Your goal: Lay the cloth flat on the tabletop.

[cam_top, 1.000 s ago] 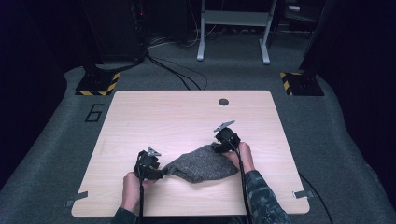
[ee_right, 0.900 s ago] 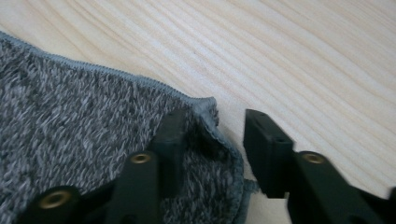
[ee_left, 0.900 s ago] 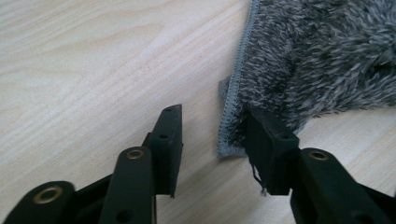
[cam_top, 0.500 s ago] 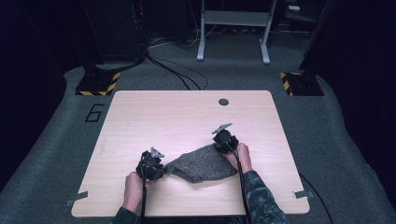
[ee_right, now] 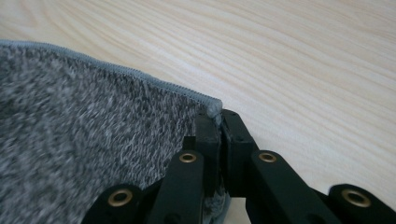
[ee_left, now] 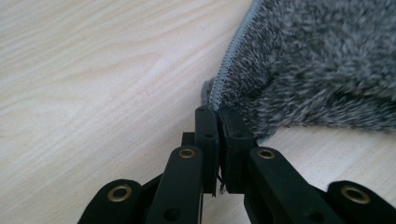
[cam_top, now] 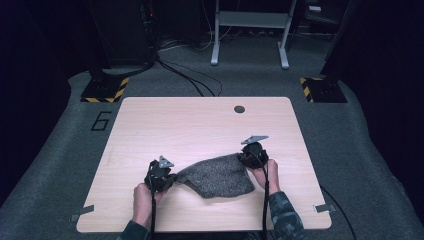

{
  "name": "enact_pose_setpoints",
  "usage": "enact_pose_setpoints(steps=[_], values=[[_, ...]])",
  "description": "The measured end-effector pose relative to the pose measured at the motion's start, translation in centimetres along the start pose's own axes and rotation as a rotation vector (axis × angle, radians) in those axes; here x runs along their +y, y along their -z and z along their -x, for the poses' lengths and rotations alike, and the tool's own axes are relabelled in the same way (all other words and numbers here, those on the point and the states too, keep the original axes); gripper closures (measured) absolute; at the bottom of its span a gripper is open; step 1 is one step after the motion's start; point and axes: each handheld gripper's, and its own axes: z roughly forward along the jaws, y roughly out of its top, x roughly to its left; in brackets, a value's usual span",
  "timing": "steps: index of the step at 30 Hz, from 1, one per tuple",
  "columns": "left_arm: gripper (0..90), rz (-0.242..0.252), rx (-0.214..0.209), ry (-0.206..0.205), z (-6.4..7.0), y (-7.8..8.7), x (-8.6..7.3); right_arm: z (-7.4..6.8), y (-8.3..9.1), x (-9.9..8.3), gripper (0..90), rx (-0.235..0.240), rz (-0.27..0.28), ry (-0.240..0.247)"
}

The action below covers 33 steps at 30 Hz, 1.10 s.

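Light wood table [cam_top: 200, 125] on grey carpet floor [cam_top: 60, 150]; dark room; white metal frame [cam_top: 250, 30] beyond far edge; hazard-striped bases [cam_top: 105, 90].

Left gripper [ee_left: 218, 114] and right gripper [ee_right: 218, 119], jaws clamped.

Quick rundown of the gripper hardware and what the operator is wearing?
Both grippers, left gripper and right gripper, are black, each topped by a grey three-cornered plate and trailing a thin black cable toward the person. The gripper views show flat black linkage jaws with brass-coloured rivets. The right sleeve is a dark camouflage-like pattern.
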Motion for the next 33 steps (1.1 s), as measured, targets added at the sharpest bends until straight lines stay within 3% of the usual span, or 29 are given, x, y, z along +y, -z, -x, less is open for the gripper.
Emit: enact_pose_setpoints(steps=[6,13,16,21,24,28,30,32,33], values=[[86.5,0.005,-0.032,0.006,-0.2,0.9,0.2,-0.8,2.4,-0.9,87.1,0.001,0.014,0.005],[86.4,0.001,-0.062,0.0,0.2,1.3,0.1,-1.6,3.6,-2.5,87.1,0.021,0.002,-0.006],[86.5,-0.007,-0.056,0.007,0.2,0.9,0.0,-1.8,4.0,-2.9,87.2,0.023,0.004,-0.007],[87.1,-0.013,-0.047,0.018,-1.1,-0.5,0.8,-0.6,2.9,-2.2,87.7,0.004,-0.002,-0.011],[87.4,-0.004,-0.029,0.017,-2.1,-1.3,2.5,0.6,1.8,-0.6,88.1,-0.019,-0.001,-0.012],[87.6,0.017,0.029,-0.007,-4.6,-1.7,7.6,2.8,0.5,3.4,88.3,-0.075,0.029,0.021],[87.5,0.063,0.074,-0.018,-6.0,-0.4,10.7,4.0,1.3,6.6,88.3,-0.111,0.074,0.028],[87.6,0.127,0.108,-0.034,-6.6,1.9,13.4,4.4,3.0,9.2,88.3,-0.149,0.129,0.024],[87.5,0.183,0.144,-0.059,-6.6,4.1,15.1,4.5,4.0,10.3,88.2,-0.158,0.164,0.043]])
